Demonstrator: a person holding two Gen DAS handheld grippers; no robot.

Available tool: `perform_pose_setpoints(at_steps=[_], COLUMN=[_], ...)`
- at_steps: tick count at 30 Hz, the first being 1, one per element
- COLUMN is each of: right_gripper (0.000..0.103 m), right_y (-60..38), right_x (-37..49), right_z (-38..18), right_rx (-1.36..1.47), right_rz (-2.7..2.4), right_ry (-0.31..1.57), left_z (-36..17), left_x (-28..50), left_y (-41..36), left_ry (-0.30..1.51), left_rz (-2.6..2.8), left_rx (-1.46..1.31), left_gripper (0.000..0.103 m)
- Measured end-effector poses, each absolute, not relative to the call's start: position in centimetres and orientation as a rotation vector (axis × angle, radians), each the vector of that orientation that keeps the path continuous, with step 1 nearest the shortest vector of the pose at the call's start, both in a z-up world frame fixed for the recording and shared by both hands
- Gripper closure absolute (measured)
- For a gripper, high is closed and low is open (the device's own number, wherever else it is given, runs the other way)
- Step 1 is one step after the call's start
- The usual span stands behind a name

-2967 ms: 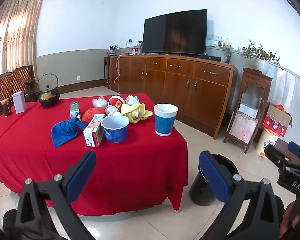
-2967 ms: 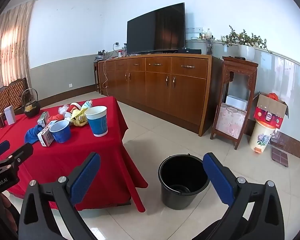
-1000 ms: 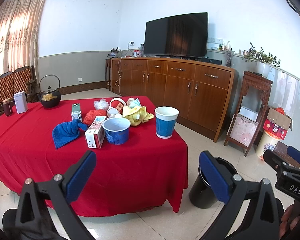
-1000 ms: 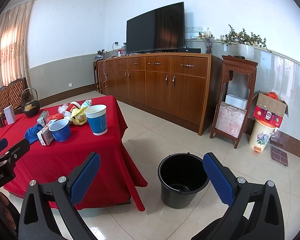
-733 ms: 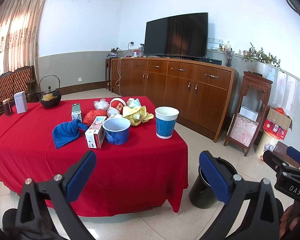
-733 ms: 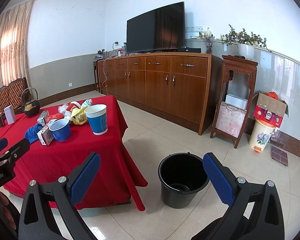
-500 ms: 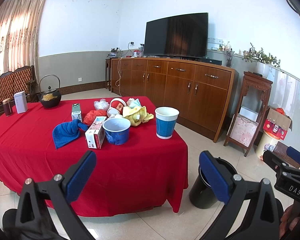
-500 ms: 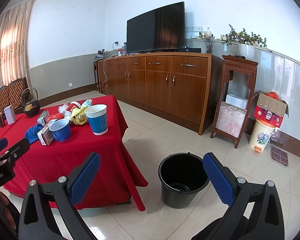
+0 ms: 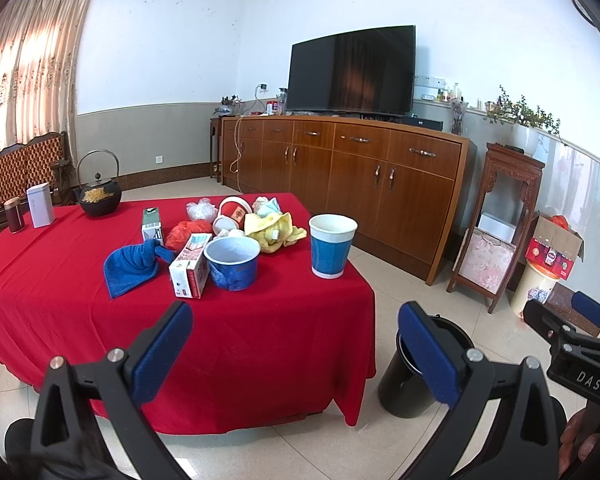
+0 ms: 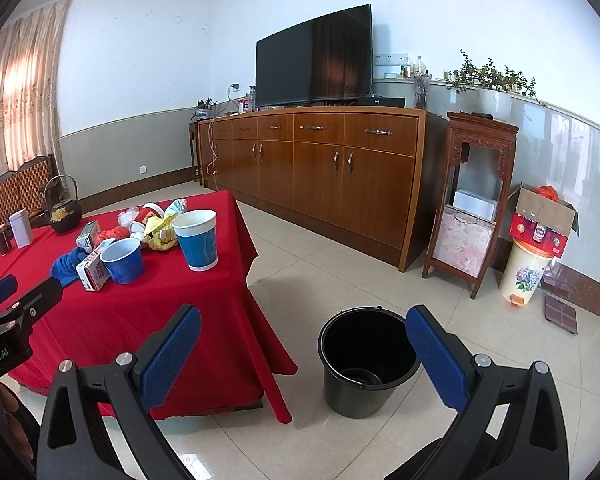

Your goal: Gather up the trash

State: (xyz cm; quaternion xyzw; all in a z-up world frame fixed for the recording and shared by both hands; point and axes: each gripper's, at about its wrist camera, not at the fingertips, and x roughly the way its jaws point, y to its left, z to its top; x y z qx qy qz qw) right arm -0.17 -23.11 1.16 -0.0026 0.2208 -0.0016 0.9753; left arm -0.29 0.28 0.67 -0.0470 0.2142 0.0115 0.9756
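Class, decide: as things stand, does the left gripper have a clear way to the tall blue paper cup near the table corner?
Probably yes. The left gripper is open, and the tall blue paper cup stands apart from the clutter, with only bare red tablecloth between.
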Motion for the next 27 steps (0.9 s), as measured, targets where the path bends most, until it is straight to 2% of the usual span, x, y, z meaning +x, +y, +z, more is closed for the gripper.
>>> perform_pose_setpoints(at_steps=[12,21,27], right_gripper=[0.000,0.000,0.000], right_y=[-22.0,-16.9,-13.9], right_x=[2.5,10.6,15.5], right_z=[0.9,-0.2,-1.4], right_rx=[-0.025,-0.022,-0.027], right_rz=[0.086,0.214,0.235], right_ry=[0.478,0.513,0.525], left_z=[0.2,-3.1,-5.1], left_x=[2.2,7.6,10.6], left_y=[4.5,11.0,12.0], left_ry=[0.441,0.513,0.538], left_rz=[0.134,0.279,0.276], left_rx=[-0.119,-0.163,-0.159], left_gripper=[0.000,0.000,0.000])
